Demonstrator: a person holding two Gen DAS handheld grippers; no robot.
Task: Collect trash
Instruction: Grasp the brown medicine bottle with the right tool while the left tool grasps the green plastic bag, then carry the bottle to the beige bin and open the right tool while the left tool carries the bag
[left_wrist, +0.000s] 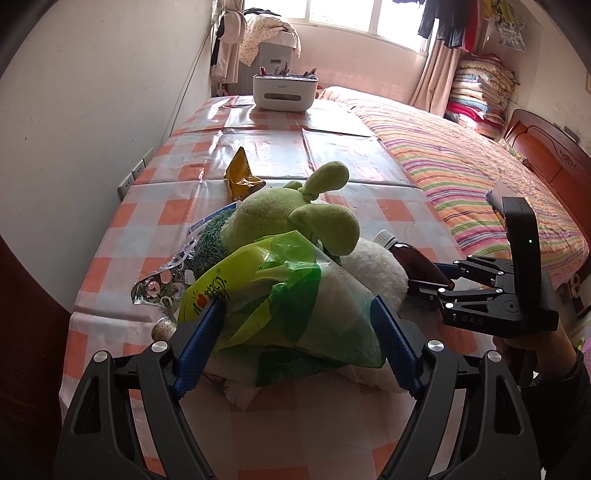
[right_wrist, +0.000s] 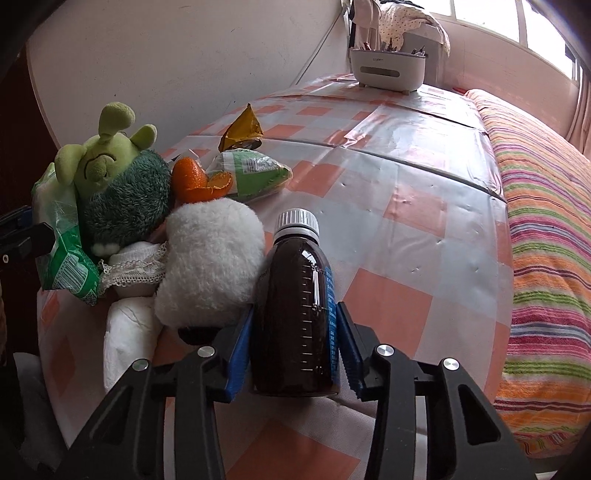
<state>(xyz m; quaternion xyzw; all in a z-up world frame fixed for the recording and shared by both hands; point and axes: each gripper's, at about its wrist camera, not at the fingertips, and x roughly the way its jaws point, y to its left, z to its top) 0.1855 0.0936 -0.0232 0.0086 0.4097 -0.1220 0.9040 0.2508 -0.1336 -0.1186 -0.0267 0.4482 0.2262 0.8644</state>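
Observation:
My left gripper (left_wrist: 297, 306) is shut on a green and yellow plastic snack bag (left_wrist: 280, 291) at the near end of the checked table (left_wrist: 351, 155). My right gripper (right_wrist: 295, 317) is shut on a brown medicine bottle (right_wrist: 297, 306) with a white cap, held next to a white plush (right_wrist: 210, 254); the bottle also shows in the left wrist view (left_wrist: 417, 264). More trash lies around: a yellow wrapper (left_wrist: 242, 177), a silver wrapper (left_wrist: 159, 284), orange peel (right_wrist: 199, 181), a green-white packet (right_wrist: 251, 173) and crumpled white tissue (right_wrist: 125, 339).
A green plush toy (left_wrist: 291, 218) sits in the pile, also in the right wrist view (right_wrist: 110, 173). A white organiser box with pens (left_wrist: 284, 92) stands at the table's far end. A striped bed (left_wrist: 461, 173) runs along the table's right side. The wall is at the left.

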